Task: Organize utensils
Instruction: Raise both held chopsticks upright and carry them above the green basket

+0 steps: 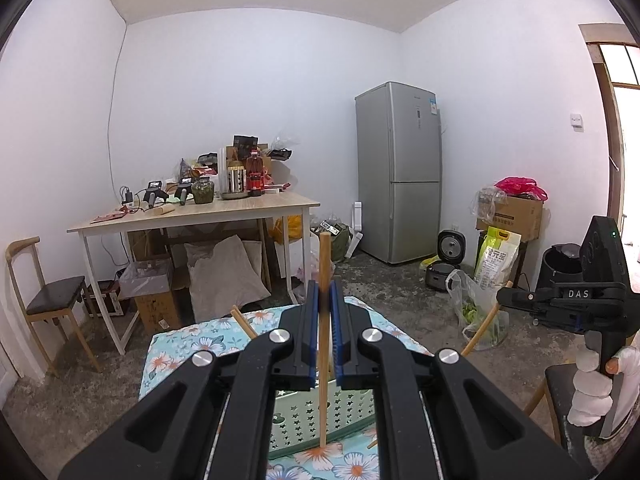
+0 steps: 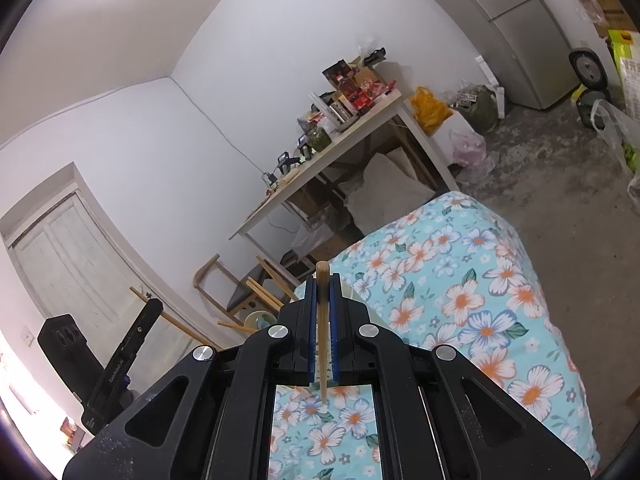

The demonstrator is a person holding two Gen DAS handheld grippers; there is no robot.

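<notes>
two grippers, left gripper [image 1: 324, 320] and right gripper [image 2: 323, 320], each clamp one upright chopstick [image 1: 324, 280]; the green basket [image 1: 304, 420] sits directly under the left one.

Left gripper [image 1: 325, 300]: jaws closed, aimed slightly below level. Right gripper [image 2: 323, 294]: jaws closed, aimed slightly below level, rolled sideways. Gloved right hand [image 1: 596, 384] wrapped round right gripper handle.

Even soft daylight, window glare at frame edges, strong fisheye curvature
</notes>
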